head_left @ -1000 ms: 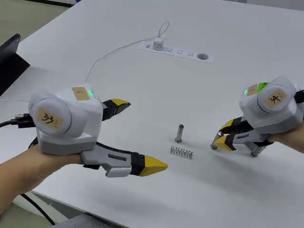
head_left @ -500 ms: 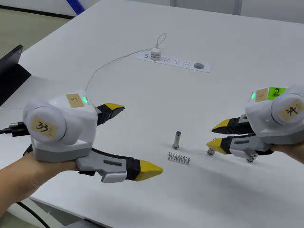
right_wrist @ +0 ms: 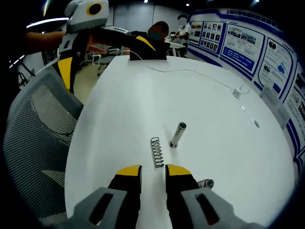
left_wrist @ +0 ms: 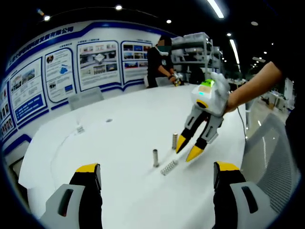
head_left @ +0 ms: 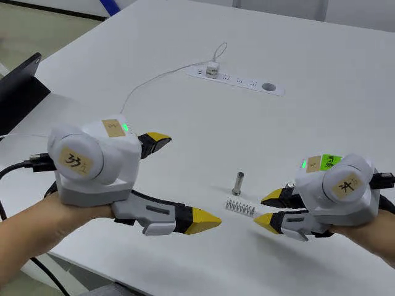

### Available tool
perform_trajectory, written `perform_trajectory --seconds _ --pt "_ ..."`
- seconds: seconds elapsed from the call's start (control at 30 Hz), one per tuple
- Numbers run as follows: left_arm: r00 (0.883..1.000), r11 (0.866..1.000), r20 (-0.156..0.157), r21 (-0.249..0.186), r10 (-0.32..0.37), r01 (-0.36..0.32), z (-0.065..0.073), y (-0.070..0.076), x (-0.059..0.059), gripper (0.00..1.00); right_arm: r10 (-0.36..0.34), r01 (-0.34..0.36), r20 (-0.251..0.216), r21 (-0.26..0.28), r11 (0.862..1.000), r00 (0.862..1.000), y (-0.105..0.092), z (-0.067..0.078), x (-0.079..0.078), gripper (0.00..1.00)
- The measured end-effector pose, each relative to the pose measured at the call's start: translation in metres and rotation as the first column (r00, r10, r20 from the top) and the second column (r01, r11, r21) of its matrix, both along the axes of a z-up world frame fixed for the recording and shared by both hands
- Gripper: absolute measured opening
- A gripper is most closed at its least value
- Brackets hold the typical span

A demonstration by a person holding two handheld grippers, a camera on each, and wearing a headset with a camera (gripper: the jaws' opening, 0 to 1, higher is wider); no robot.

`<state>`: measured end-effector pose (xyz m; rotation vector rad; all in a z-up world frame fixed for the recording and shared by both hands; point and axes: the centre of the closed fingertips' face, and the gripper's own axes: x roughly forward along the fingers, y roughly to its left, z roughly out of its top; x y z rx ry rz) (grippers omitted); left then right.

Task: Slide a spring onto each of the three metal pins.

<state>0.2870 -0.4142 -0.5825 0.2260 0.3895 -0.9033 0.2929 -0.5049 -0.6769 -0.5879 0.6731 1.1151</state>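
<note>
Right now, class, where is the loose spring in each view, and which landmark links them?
Head view: spring low centre, between left claw and right claw.
Left gripper view: spring central, below right claw.
Right gripper view: spring central, above own claw tips.
Landmark: the bare upright pin beside it.

The white table (head_left: pixel 308 55) bears a spring (head_left: pixel 240 208), an upright pin (head_left: pixel 237 183) and a power strip (head_left: pixel 234 79).

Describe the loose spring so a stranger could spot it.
On the white table, look between the left tongs and the right tongs. A bare metal pin stands upright there; the spring lies flat beside it, a wire coil, the only thing lying down.
</note>
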Motion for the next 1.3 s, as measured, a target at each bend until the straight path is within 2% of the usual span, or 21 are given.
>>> perform_trajectory --seconds 0.13,0.37,0.5,0.6,0.8,0.87,0.9,0.93,1.0,1.23,1.3 --pt "1.000 1.000 -0.015 0.001 0.002 -0.002 -0.006 0.003 -0.001 1.00 -0.010 0.011 0.012 -0.016 1.000 1.000 0.002 -0.004 0.004 0.20" --pt "0.999 1.000 -0.050 0.006 0.013 -0.013 -0.018 0.009 -0.002 1.00 -0.042 0.042 -0.003 -0.023 0.999 0.999 0.009 -0.016 0.013 0.20" --pt "0.999 1.000 -0.050 -0.009 0.013 -0.014 -0.017 0.007 -0.002 0.99 -0.065 0.064 -0.024 -0.016 0.998 0.998 0.012 -0.020 0.016 0.20" --pt "0.999 1.000 -0.054 -0.005 0.008 -0.008 -0.020 0.005 -0.002 0.99 -0.064 0.064 -0.032 -0.026 0.998 0.997 0.012 -0.023 0.016 0.18" --pt "0.997 1.000 -0.077 -0.001 -0.013 0.013 -0.026 0.003 -0.008 0.96 -0.052 0.050 -0.059 -0.033 0.998 0.997 0.011 -0.025 0.011 0.15" --pt "0.996 1.000 -0.083 0.000 -0.018 0.018 -0.027 0.002 -0.009 0.96 -0.063 0.062 -0.086 -0.018 0.998 0.994 0.013 -0.026 0.011 0.14" --pt "0.996 1.000 -0.084 0.002 -0.019 0.019 -0.028 0.002 -0.009 0.96 -0.090 0.092 -0.139 0.004 0.996 0.986 0.014 -0.027 0.009 0.13" --pt "0.996 1.000 -0.084 0.005 -0.019 0.020 -0.028 0.001 -0.009 0.96 -0.101 0.104 -0.155 0.009 0.995 0.983 0.014 -0.027 0.009 0.12" --pt "0.996 1.000 -0.084 0.005 -0.019 0.020 -0.027 0.000 -0.009 0.96 -0.082 0.083 -0.128 0.002 0.997 0.988 0.014 -0.027 0.011 0.11" --pt "0.996 0.999 -0.077 0.013 -0.044 0.045 -0.022 -0.009 -0.013 0.95 -0.063 0.059 -0.132 -0.027 0.998 0.989 0.013 -0.026 0.006 0.11" --pt "0.996 0.999 -0.073 0.018 -0.048 0.050 -0.020 -0.011 -0.014 0.95 -0.060 0.056 -0.120 -0.032 0.998 0.991 0.012 -0.024 0.005 0.11"
